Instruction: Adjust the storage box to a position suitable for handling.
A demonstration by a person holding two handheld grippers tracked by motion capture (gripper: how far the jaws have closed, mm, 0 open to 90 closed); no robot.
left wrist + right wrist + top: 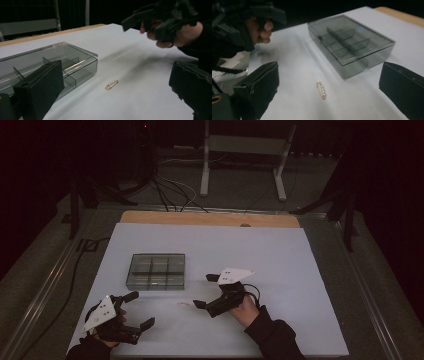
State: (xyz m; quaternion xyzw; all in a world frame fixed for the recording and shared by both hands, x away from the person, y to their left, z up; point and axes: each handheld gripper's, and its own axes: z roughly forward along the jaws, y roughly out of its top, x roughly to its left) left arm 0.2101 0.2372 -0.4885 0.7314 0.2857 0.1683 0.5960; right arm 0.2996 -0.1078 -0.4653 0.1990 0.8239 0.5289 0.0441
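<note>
The brooch [321,90] is laid flat on the white tabletop [280,260], just beside the closed grey compartment box [155,271]. The right tongs [206,290] and left tongs [139,310] are held spread wide, empty, flanking the brooch without contact.

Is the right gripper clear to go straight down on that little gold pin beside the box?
Probably yes. The right gripper has its jaws wide open, with the pin on bare table between them; the smoky box lies beyond, and the left gripper holds off.
</note>
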